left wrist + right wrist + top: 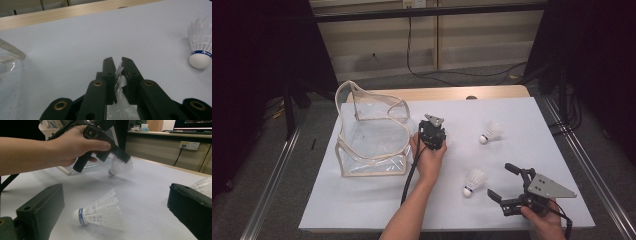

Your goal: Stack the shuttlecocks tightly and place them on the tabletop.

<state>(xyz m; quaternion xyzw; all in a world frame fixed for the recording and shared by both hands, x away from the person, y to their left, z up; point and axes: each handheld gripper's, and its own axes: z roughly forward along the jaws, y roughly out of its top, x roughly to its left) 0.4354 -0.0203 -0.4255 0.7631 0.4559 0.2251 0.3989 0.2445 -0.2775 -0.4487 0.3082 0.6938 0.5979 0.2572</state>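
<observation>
A hand holds my left gripper (433,136) just right of a clear plastic bag (372,135). In the left gripper view the left gripper (117,61) has its jaws pressed on the white feathers of a shuttlecock (120,100). The right gripper view shows that held shuttlecock (120,165) hanging cork-down at the table surface. A second shuttlecock (473,181) lies on its side between the wide-apart jaws of my right gripper (499,181), untouched. A third shuttlecock (489,134) lies farther back on the right.
The white table top (522,115) carries everything; a wooden edge (437,93) shows behind it. The clear bag has a beige trim and stands with its mouth up. Metal rails (582,160) run along both sides, and a dark cable (412,50) hangs at the back.
</observation>
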